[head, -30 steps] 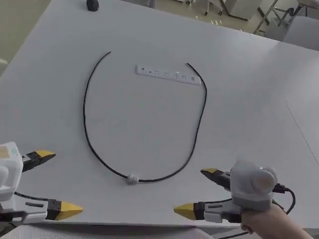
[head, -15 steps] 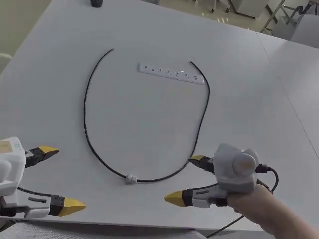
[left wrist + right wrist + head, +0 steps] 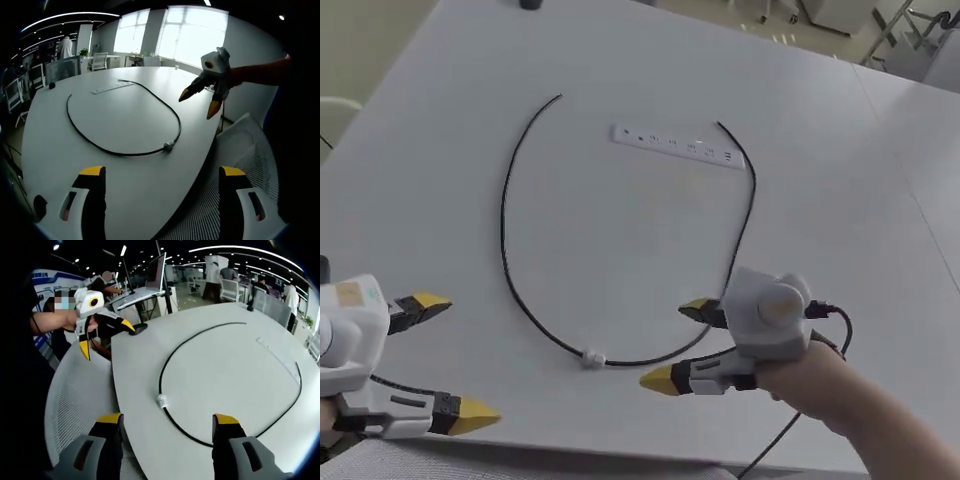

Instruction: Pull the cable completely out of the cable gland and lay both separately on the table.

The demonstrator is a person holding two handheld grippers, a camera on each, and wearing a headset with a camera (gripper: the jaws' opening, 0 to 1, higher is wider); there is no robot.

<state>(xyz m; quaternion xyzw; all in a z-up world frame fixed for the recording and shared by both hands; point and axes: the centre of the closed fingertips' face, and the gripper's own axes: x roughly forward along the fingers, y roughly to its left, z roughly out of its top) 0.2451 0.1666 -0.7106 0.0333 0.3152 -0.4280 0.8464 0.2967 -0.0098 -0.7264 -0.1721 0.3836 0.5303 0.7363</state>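
Note:
A long black cable (image 3: 510, 262) lies in a wide U on the white table (image 3: 620, 220). A small white cable gland (image 3: 591, 358) sits threaded on it at the bottom of the U, near the front edge; the gland (image 3: 169, 146) and the gland (image 3: 162, 401) lie flat in both gripper views. My right gripper (image 3: 677, 345) hovers open just right of the gland, above the cable's right arm. My left gripper (image 3: 452, 358) is open at the front left, apart from the cable.
A white power strip (image 3: 677, 146) lies at the back between the cable's two ends. A dark object (image 3: 530, 4) sits at the far edge. A mesh chair (image 3: 80, 405) stands below the table's front edge. Desks, chairs and people fill the room behind.
My right gripper has moved left and forward over the table toward the gland. The left gripper has barely moved. The cable and gland lie as before.

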